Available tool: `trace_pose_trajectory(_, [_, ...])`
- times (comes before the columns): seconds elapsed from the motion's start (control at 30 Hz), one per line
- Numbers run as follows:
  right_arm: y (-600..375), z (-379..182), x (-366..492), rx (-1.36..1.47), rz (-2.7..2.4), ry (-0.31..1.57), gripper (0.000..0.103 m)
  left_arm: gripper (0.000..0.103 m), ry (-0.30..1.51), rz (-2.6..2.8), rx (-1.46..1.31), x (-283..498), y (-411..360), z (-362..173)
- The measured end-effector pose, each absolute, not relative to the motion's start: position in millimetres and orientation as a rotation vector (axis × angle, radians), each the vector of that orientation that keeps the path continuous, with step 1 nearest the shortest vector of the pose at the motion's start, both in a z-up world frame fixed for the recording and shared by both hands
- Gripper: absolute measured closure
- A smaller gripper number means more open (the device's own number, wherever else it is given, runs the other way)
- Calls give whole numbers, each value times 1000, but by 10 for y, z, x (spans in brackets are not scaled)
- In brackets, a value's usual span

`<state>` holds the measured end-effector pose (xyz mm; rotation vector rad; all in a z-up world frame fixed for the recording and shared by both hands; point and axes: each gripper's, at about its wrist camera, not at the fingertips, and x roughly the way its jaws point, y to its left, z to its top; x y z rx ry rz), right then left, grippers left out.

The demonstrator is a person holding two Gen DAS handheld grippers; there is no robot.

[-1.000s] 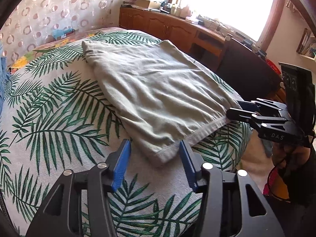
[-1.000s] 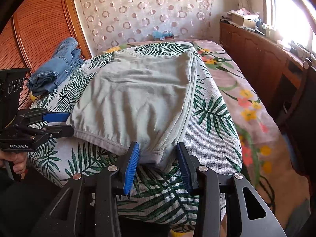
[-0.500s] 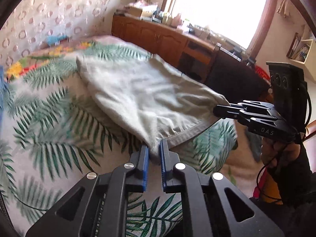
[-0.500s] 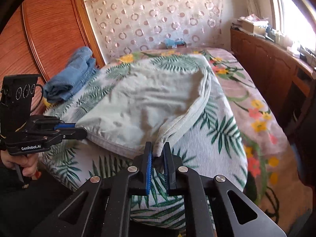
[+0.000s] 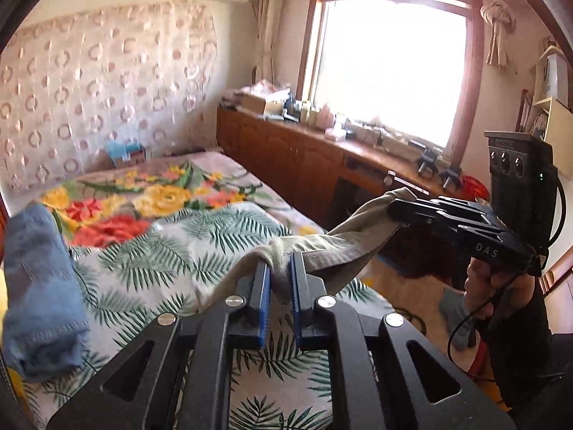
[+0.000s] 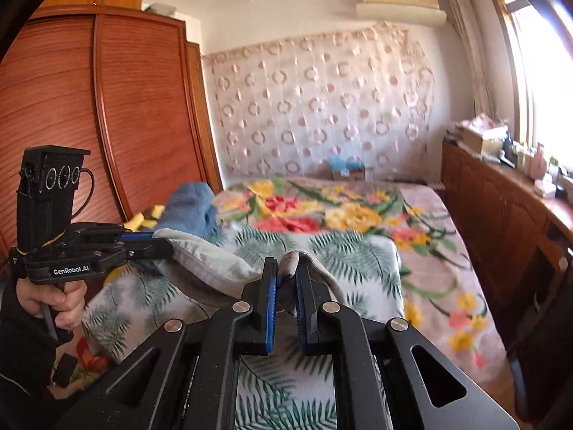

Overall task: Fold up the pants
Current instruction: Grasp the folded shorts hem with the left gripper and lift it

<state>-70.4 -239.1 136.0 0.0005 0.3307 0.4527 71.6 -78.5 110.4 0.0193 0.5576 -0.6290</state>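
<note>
The grey-green pants [image 5: 333, 247] hang lifted above the leaf-print bed cover [image 5: 150, 261]. My left gripper [image 5: 278, 272] is shut on one bunched corner of the pants hem. My right gripper [image 6: 285, 276] is shut on the other corner; it also shows in the left wrist view [image 5: 394, 206], holding the cloth at the right. The left gripper shows in the right wrist view [image 6: 161, 242] with the pants [image 6: 207, 265] stretched between the two. Most of the pants hang below the grippers, out of sight.
A folded blue garment [image 5: 39, 294] lies on the bed at the left. A flowered blanket [image 6: 340, 211] covers the far half of the bed. A wooden cabinet [image 5: 304, 165] with clutter runs under the window. A wooden wardrobe [image 6: 107, 114] stands at the left.
Both grippers have risen with the pants corners in them, lifting the pants off the bed. A second ago both were open around the hem; they then shut on it.
</note>
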Motion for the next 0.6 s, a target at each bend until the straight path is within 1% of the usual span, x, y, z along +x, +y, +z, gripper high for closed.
trace_pose_trajectory(0.17, [-2253,1641,-800,-40,490,274,94,92,500,-597,33,706,-647,1354])
trace_pose_trajectory(0.27, [-2177,1667,-672,-61,501,280,94,92,496,-572,27,812,-551,1341])
trace_pose_trajectory(0.43, [-2201,1663,-137,-60,524,338,94,92,511,-498,34,1301,-372,1233])
trace_pose_trajectory(0.6, [-2069,1959,548,-48,524,345,94,92,532,-410,53,1930,-164,1326])
